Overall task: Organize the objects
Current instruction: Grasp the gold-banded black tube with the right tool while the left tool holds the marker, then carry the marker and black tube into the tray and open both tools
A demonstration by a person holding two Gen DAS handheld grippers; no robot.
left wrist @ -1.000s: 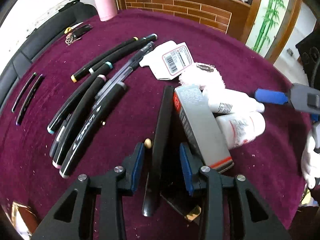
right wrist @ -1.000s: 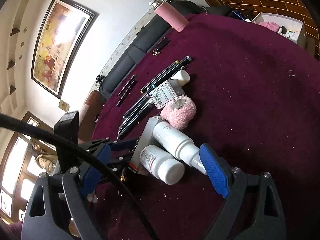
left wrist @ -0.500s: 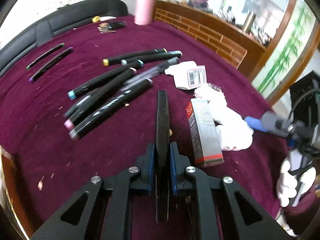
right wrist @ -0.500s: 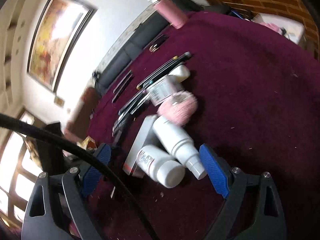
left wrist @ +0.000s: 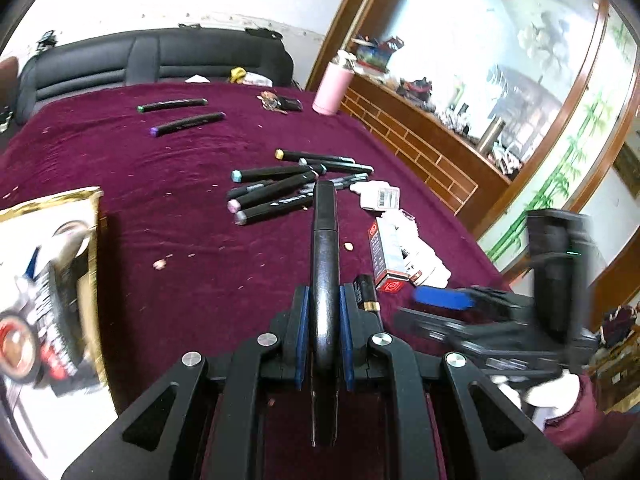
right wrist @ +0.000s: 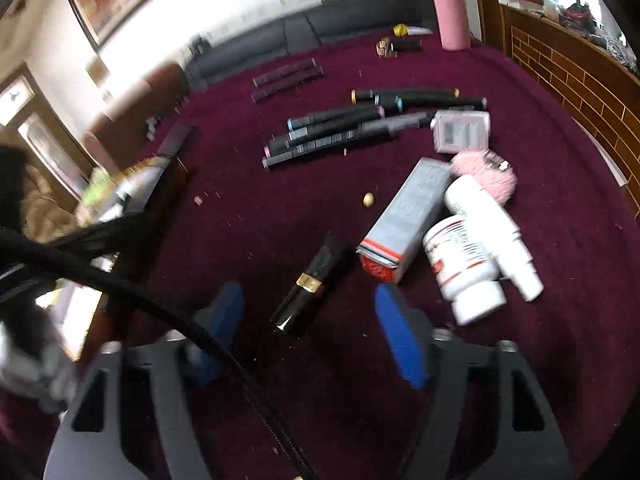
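My left gripper [left wrist: 324, 344] is shut on a long black marker [left wrist: 325, 240] and holds it above the maroon table [left wrist: 160, 208]. A cluster of several black markers [left wrist: 280, 192] lies ahead of it; it also shows in the right wrist view [right wrist: 340, 132]. My right gripper [right wrist: 312, 328] is open above a black and gold lipstick tube [right wrist: 312, 284]. Beside it lie a grey box with a red end [right wrist: 404, 220], two white bottles [right wrist: 468, 264] and a pink puff [right wrist: 488, 176].
Two more markers [left wrist: 180, 116] lie at the far side. A pink bottle [left wrist: 332, 88] and keys [left wrist: 280, 102] stand at the back edge. A glossy packet [left wrist: 48, 280] lies at the left. A white labelled box [left wrist: 380, 198] sits by the markers. A black sofa is behind.
My left gripper closed on the black marker and lifted it, tilting upward. My right gripper swung left from the white bottles to above the lipstick tube.
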